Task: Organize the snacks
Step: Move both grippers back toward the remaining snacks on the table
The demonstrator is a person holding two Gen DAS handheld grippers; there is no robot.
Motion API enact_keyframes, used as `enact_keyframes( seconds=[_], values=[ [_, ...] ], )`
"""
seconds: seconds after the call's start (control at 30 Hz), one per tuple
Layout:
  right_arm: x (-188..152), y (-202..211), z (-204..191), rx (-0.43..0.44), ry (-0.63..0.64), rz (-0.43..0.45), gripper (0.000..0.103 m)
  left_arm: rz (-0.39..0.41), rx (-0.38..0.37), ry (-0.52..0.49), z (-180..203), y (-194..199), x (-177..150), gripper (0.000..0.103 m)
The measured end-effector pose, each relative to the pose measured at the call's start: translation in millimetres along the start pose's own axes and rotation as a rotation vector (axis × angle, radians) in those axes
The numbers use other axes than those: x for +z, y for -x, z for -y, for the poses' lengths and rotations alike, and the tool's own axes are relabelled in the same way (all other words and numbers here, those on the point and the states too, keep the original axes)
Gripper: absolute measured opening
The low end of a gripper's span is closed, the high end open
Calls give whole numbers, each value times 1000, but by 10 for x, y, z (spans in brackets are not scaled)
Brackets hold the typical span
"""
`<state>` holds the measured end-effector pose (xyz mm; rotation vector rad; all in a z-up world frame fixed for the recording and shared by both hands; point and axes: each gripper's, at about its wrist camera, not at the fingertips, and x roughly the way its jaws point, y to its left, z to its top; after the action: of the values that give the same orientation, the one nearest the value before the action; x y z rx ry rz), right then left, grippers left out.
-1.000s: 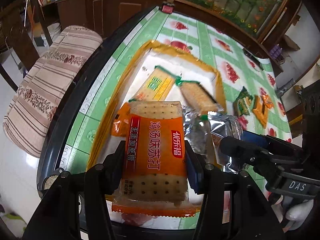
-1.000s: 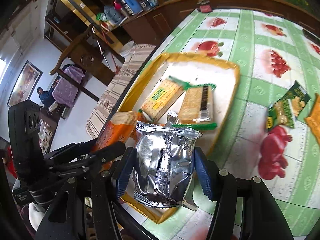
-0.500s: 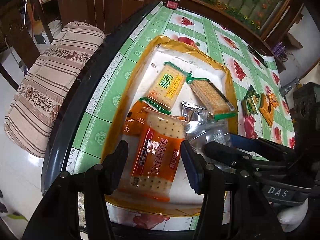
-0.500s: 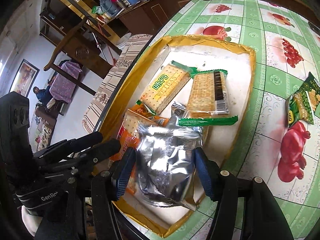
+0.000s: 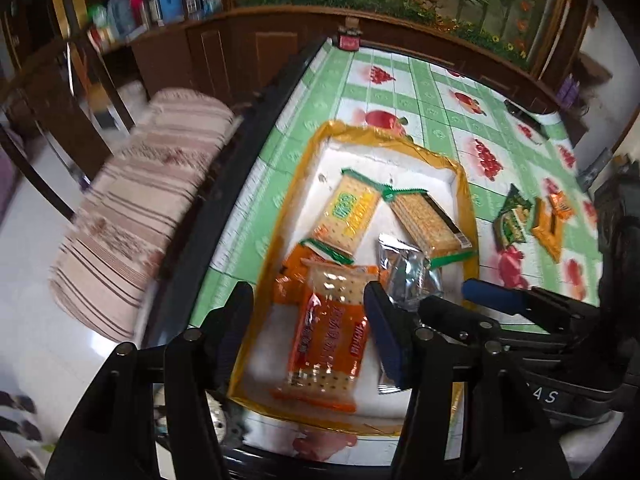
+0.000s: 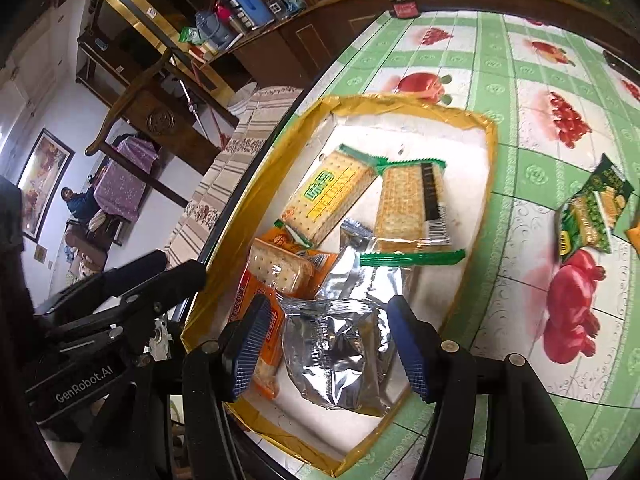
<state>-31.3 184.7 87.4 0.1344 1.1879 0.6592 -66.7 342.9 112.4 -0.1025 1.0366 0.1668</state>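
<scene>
Both claws hang spread and empty above the yellow-rimmed tray (image 5: 467,196) of snacks on the worktop (image 6: 520,92).

The left claw (image 5: 310,334) stands wide over the orange cracker packet (image 5: 328,336), which lies flat at the tray's near end with a gap between it and either finger. The right claw (image 6: 328,346) is also wide, over the crumpled silver foil packet (image 6: 340,352), which lies loose on the tray floor just right of the orange one, clear of both blue pads (image 6: 250,346). Farther in, a yellow-and-green cracker packet (image 6: 328,200) and a green-edged cracker packet (image 6: 412,210) lie side by side, their far ends touching. Outside the tray, on the fruit-printed tablecloth, sit a green snack bag (image 6: 592,216) and, beside it, small orange packets (image 5: 552,220).
</scene>
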Motion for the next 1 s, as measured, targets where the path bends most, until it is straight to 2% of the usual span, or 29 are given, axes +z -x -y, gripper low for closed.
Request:
enact_keyframes(
  seconds=[0.13,0.33,0.57,1.0],
  values=[
    [-28,80,74,-12,-23,16,64,32,48,-45,113,112,2,64],
    [-72,195,183,-29,-48,26,64,73,107,-118,338,215,-21,64],
    [-141,351,315,-48,-64,40,64,100,133,-157,568,319,-50,64],
    [-271,715,632,-73,-98,80,65,128,119,-206,1024,468,-108,64]
  ],
)
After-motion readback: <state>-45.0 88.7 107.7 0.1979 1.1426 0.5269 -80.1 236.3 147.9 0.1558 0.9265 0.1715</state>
